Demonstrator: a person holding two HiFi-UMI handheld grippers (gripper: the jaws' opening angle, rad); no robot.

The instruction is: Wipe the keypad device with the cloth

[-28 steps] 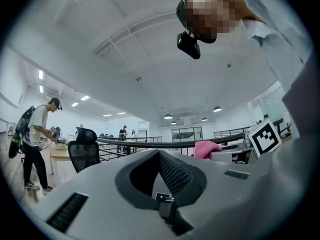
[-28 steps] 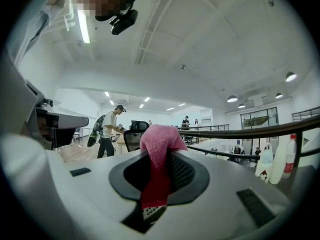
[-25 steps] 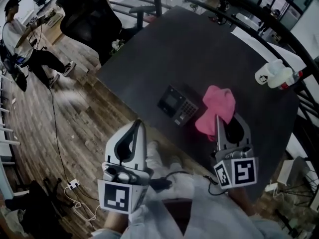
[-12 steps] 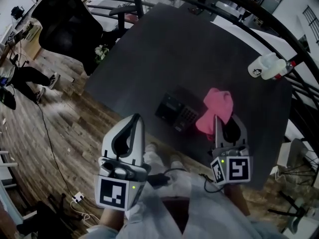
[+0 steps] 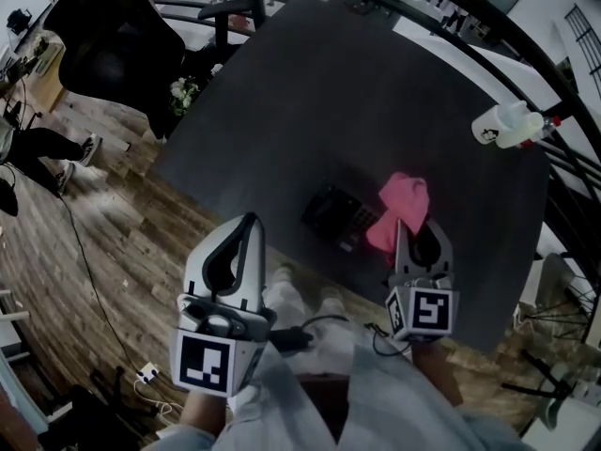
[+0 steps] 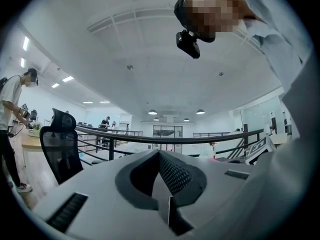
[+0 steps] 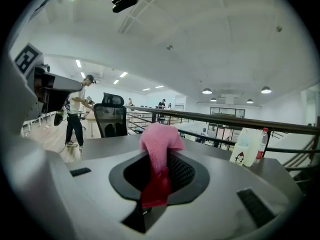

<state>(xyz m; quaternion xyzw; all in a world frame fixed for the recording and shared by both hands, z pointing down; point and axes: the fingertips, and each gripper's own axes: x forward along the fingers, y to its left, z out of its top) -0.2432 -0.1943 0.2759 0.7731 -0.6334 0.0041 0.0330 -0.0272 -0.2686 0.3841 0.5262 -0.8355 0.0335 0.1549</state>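
Two tongs: both sit low in the head view, the left at lower left and the right at lower right of centre.
Left tongs (image 6: 165,184): pressed together with nothing between them, held over the wooden floor (image 5: 84,252) and apart from the worktop (image 5: 376,92).
Right tongs (image 7: 156,184): clamped on the pink cloth (image 7: 159,141).
Cloth: its near end is pinched out of sight between the pads. The rest bunches up beyond the tips. I cannot tell whether it rests on the worktop or hangs just above it.
Keypad device (image 5: 338,216): lies flat near the worktop's front edge, just left of the cloth. The cloth touches or overlaps its right corner, I cannot tell which. The keys are too blurred to read.
White container (image 5: 507,125): upper right, at the worktop's edge, with its print too small to make out.
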